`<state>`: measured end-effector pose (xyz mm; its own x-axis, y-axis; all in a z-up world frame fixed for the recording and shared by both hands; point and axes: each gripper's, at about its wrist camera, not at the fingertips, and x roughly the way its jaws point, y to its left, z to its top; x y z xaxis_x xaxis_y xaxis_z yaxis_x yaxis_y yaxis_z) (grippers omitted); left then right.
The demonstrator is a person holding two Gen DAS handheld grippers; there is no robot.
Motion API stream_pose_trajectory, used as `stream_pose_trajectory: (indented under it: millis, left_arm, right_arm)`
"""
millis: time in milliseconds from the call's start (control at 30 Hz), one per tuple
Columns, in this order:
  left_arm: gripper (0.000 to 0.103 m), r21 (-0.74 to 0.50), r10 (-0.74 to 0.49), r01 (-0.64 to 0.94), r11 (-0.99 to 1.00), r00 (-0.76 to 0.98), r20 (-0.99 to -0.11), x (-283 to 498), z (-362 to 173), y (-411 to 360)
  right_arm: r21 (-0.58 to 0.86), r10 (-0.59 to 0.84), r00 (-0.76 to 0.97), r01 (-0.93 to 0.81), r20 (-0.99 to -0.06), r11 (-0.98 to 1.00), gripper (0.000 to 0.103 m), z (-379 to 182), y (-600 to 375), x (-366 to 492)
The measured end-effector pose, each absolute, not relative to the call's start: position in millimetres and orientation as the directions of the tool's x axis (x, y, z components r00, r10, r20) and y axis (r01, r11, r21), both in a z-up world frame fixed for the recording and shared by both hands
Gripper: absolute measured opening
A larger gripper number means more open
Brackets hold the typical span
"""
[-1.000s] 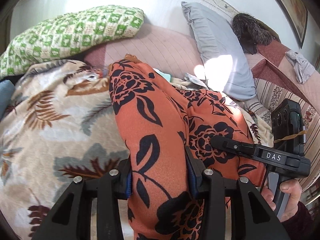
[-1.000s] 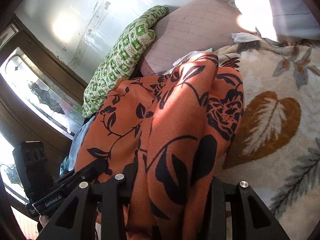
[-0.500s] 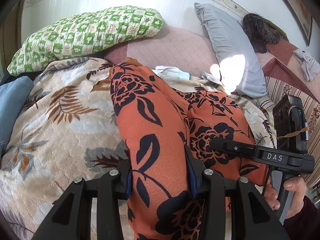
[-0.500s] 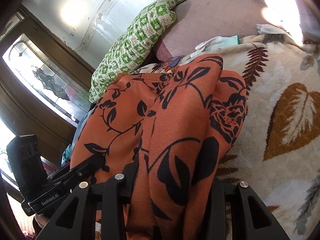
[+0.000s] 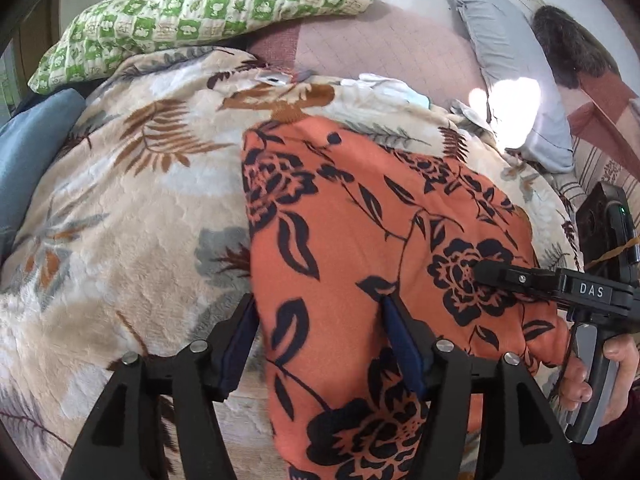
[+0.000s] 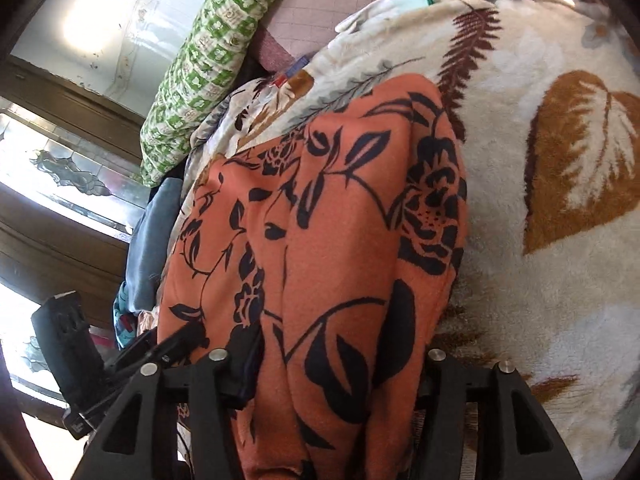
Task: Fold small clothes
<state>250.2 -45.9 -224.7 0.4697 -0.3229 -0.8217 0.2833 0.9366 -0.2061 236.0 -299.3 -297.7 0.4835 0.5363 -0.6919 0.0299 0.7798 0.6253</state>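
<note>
An orange garment with black flowers (image 5: 360, 220) lies flat on a leaf-patterned blanket (image 5: 132, 220). Its near edge runs between the jaws of my left gripper (image 5: 318, 304). Those jaws are opening, and the left pad stands clear of the cloth's edge. In the right wrist view the same garment (image 6: 340, 240) drapes between the jaws of my right gripper (image 6: 340, 344), which are also opening. The cloth hides the right finger's pad. One finger of the right gripper (image 5: 504, 276) rests over the garment's right side, with a hand (image 5: 600, 376) on its grip.
A green checked pillow (image 5: 208, 8) and a grey pillow (image 5: 508, 64) lie at the head of the bed. Blue cloth (image 5: 28, 152) sits at the left edge. Small pale clothes (image 5: 392, 88) lie beyond the garment. A window (image 6: 48, 168) is to the left.
The garment came down from hanging in both grips and now lies spread on the blanket. Both pairs of jaws have widened, and both views tilted downward.
</note>
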Motion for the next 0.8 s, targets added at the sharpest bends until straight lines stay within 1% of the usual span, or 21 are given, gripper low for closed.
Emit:
stream_pose_trajectory:
  millis: [167,300,367,467,533,567,633,667,733,800]
  left_arm:
    - [0.066,-0.14,-0.27,0.261,0.955,0.573,-0.774,258.2,-203.1,-40.2]
    - [0.066,-0.102,-0.247,0.263,0.959,0.608,-0.754,264.0,-196.9,-50.1]
    - [0.066,-0.078,-0.234,0.269,0.96,0.615,-0.753,268.0,-196.9,-59.5]
    - [0.067,-0.038,-0.208,0.282,0.959,0.604,-0.769,273.2,-204.3,-75.9]
    - [0.066,-0.034,-0.198,0.282,0.959,0.577,-0.792,276.3,-213.2,-82.8]
    - [0.066,-0.033,-0.193,0.277,0.96,0.572,-0.797,278.1,-216.6,-84.5]
    - [0.067,-0.025,-0.183,0.271,0.962,0.575,-0.797,279.3,-219.5,-84.5]
    - [0.067,-0.028,-0.185,0.271,0.962,0.574,-0.798,280.0,-220.5,-84.0]
    - [0.067,-0.032,-0.186,0.271,0.962,0.568,-0.802,281.6,-223.7,-81.5]
    - [0.068,-0.019,-0.177,0.277,0.961,0.56,-0.809,282.3,-228.6,-80.9]
  right_arm:
    - [0.58,0.48,0.539,0.02,-0.692,0.814,0.058,-274.0,-311.9,231.9]
    - [0.511,0.376,0.63,0.039,-0.68,0.859,0.058,-248.1,-327.0,224.7]
    - [0.48,0.325,0.684,0.042,-0.653,0.876,0.058,-234.2,-334.1,220.8]
    - [0.467,0.326,0.729,-0.009,-0.602,0.884,0.058,-216.5,-332.5,221.3]
    - [0.453,0.355,0.718,-0.063,-0.598,0.889,0.057,-210.2,-320.8,227.6]
    - [0.457,0.378,0.709,-0.087,-0.596,0.885,0.056,-209.3,-313.9,231.2]
    - [0.477,0.433,0.676,-0.136,-0.596,0.868,0.043,-211.2,-300.1,237.9]
    - [0.471,0.439,0.661,-0.144,-0.609,0.87,0.036,-213.3,-292.9,242.0]
    - [0.462,0.441,0.632,-0.144,-0.638,0.875,0.036,-223.1,-278.2,252.9]
    - [0.451,0.423,0.597,-0.112,-0.682,0.885,0.033,-238.9,-270.9,266.0]
